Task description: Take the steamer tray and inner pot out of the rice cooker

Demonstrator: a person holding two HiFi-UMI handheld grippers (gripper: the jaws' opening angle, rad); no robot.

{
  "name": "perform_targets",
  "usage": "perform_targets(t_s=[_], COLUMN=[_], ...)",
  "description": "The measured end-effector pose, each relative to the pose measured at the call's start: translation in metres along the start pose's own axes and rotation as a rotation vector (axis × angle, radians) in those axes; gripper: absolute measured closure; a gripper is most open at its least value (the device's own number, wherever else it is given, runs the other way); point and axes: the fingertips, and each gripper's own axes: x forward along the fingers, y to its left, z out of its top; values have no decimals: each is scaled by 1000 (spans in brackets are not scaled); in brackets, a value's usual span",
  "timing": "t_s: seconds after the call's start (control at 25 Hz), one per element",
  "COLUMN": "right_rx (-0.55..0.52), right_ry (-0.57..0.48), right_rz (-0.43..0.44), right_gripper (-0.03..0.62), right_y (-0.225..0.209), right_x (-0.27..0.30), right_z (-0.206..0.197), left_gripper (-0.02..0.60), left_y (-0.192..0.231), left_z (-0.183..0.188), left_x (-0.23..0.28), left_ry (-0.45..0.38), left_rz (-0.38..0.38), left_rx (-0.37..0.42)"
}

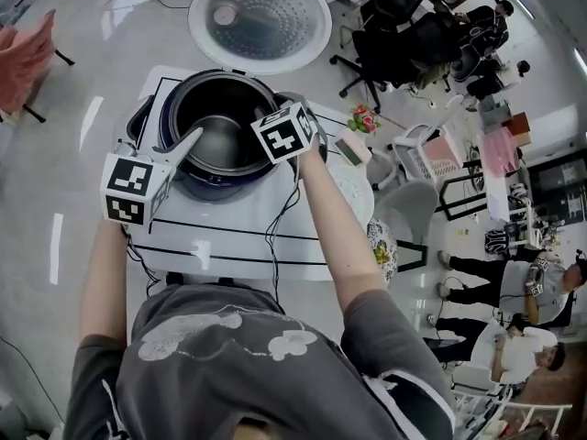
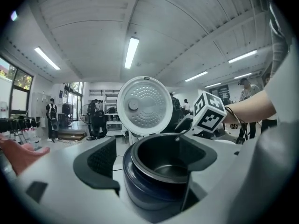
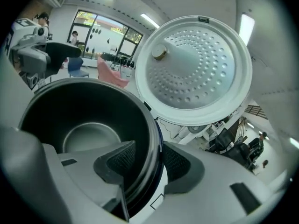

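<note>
The pot [image 1: 220, 140] sits in the cooker [image 1: 195, 187], and we see straight down to its grey bottom. The cooker stands on a white table [image 1: 229, 246] marked with black lines. Its lid [image 1: 260, 18] is swung wide open on the far side and shows its dimpled inner face.

Our right gripper [image 3: 142, 158] points steeply down at the pot's right edge. Its jaws are apart and straddle the rim, one pad inside the pot and the other outside the cooker's blue collar. We see a gap beside the outer pad, so nothing is clamped. Its marker cube [image 1: 286, 131] hangs over the rim.

Our left gripper [image 2: 148, 148] lies nearly level at the cooker's left side, and one jaw reaches over the rim there. Its jaws stand wide apart, with the pot and the cooker's front seen between them and neither pad pressing on anything. Its cube [image 1: 128, 189] sits over the table's left edge.

Black cables [image 1: 275, 232] trail across the table towards us. Office chairs [image 1: 404, 35] stand well apart on the floor at the upper right, and some people [image 1: 541, 287] are further off at the right.
</note>
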Motion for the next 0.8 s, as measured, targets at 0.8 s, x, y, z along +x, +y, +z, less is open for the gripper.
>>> perform_targets(t_s=[0.8], right_rx=[-38], right_ry=[6], right_rz=[-38], right_gripper=[474], right_y=[-9], right_x=[-14], right_z=[28], left_gripper=[158], left_y=[13], left_z=[-9], left_x=[42], left_ry=[45], left_rz=[-96], left_rx=[99])
